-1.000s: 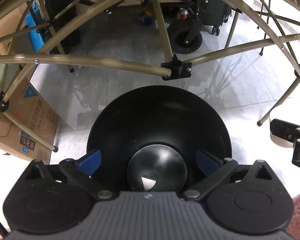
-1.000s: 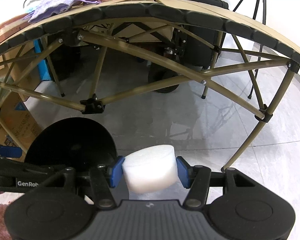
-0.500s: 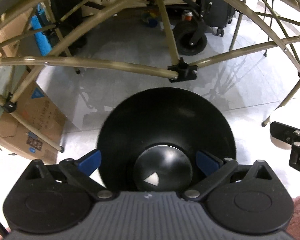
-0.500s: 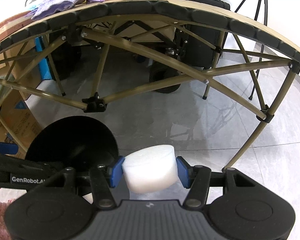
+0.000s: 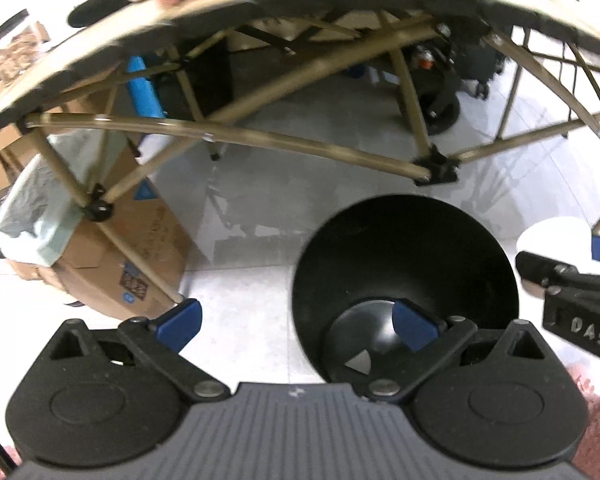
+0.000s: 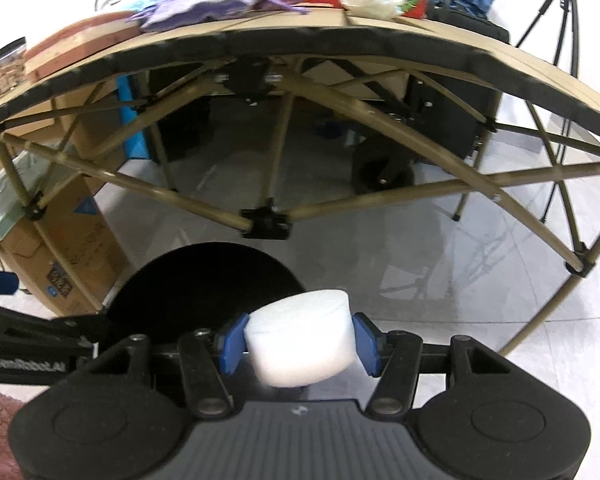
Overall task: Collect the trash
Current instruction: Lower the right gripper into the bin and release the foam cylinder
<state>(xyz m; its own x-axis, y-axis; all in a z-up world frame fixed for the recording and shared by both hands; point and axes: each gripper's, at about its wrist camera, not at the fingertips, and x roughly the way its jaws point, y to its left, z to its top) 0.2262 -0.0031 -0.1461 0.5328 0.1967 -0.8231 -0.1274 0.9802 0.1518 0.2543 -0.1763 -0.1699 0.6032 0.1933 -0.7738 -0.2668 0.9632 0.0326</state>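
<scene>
Right gripper point(image 6: 300, 346): jaws clenched on white foam puck point(image 6: 302, 342), held above floor, just right of black bin point(image 5: 404, 276).
Left gripper point(image 5: 296, 322): jaws spread wide, grasping nothing.
Puck not yet in bin; drop outstanding.
More clutter on table point(image 6: 380, 38); status unclear.

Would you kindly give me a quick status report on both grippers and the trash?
Right gripper shut on white foam puck. Left gripper open, holding nothing. Black trash bin on floor, beside puck, mouth unobstructed. Folding table frame beyond the bin.
</scene>
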